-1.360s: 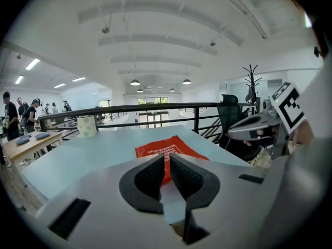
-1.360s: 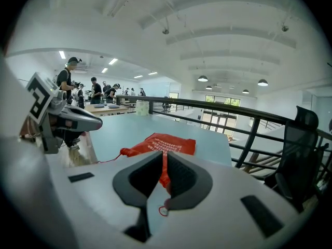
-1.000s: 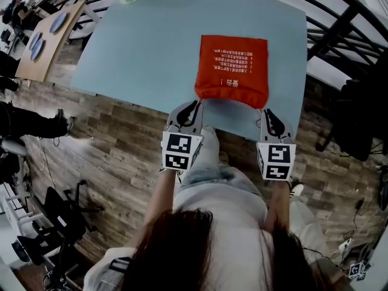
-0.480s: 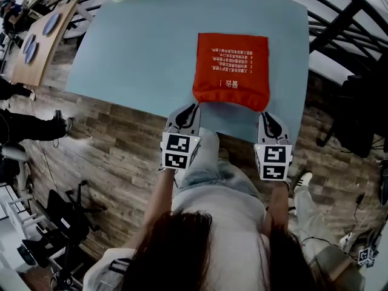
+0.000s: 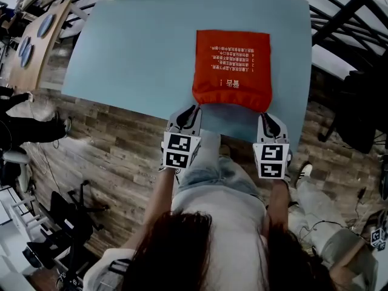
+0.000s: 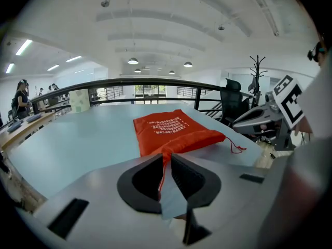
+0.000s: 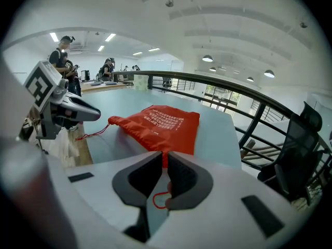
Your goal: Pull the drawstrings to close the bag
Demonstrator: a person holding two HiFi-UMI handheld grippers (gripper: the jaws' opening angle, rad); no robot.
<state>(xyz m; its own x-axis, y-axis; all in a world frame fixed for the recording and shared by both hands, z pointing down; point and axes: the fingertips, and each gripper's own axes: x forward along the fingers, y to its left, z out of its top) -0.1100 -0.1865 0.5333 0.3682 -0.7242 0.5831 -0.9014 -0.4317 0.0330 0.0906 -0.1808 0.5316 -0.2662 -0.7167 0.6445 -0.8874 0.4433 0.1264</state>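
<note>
Pale blue bench [image 5: 151,53] below, wood floor [image 5: 121,138] past its near edge. Lying flat just ahead of both sets of jaws: red bag [image 5: 233,65], gathered mouth toward them. Left gripper [image 5: 193,113] jaws just been opening, now slightly spread, left drawstring [image 6: 163,174] running through the gap. Right gripper [image 5: 267,119] jaws pressed together, pinching right drawstring [image 7: 154,200], looped end trailing behind the tips.

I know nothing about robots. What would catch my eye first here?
The red bag lies flat on the pale blue table, with its gathered mouth toward the person. At the near edge, the left gripper and right gripper each have a red drawstring between their jaws. The left's jaws have just been opening.
</note>
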